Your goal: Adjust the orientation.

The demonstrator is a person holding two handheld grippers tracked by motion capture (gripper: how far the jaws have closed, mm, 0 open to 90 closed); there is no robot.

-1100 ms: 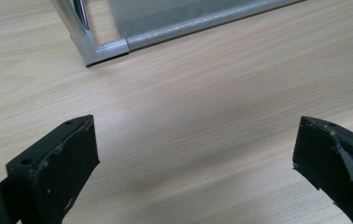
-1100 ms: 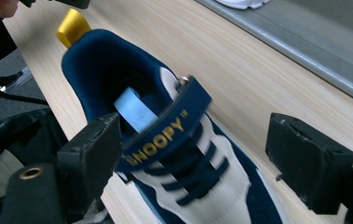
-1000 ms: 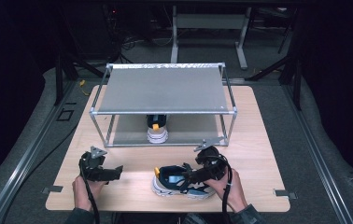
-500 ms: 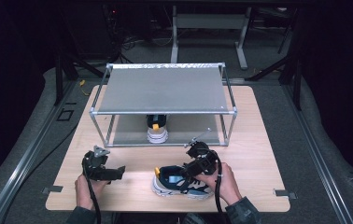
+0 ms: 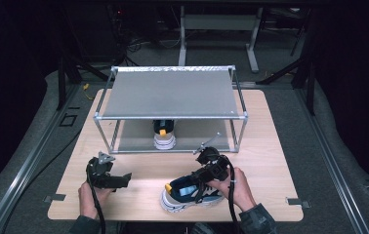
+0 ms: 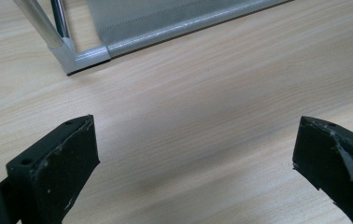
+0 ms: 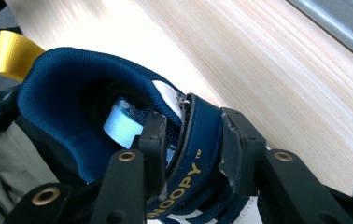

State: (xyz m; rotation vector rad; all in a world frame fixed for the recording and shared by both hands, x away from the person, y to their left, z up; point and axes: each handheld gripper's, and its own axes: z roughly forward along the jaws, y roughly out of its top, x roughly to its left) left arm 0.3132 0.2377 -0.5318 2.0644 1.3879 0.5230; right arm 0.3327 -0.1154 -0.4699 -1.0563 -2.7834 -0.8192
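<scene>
Looks like the pick-up step: the right gripper (image 5: 203, 176) has just been closing, and in the right gripper view its jaws now pinch the navy tongue of the shoe (image 5: 192, 195), one jaw inside the opening and one outside. The shoe sits at the lower middle of the high view, on the table (image 5: 265, 161). I'd guess the next move is a lift and a carry up-frame to the rack (image 5: 170, 92), where a second shoe (image 5: 164, 135) already stands on the lower shelf. The tongue is soft, so the grip could slip. The left gripper (image 5: 119, 180), lower left, is wide open over bare wood. The table is pale wood grain, with grey carpet and a dark room around it.
</scene>
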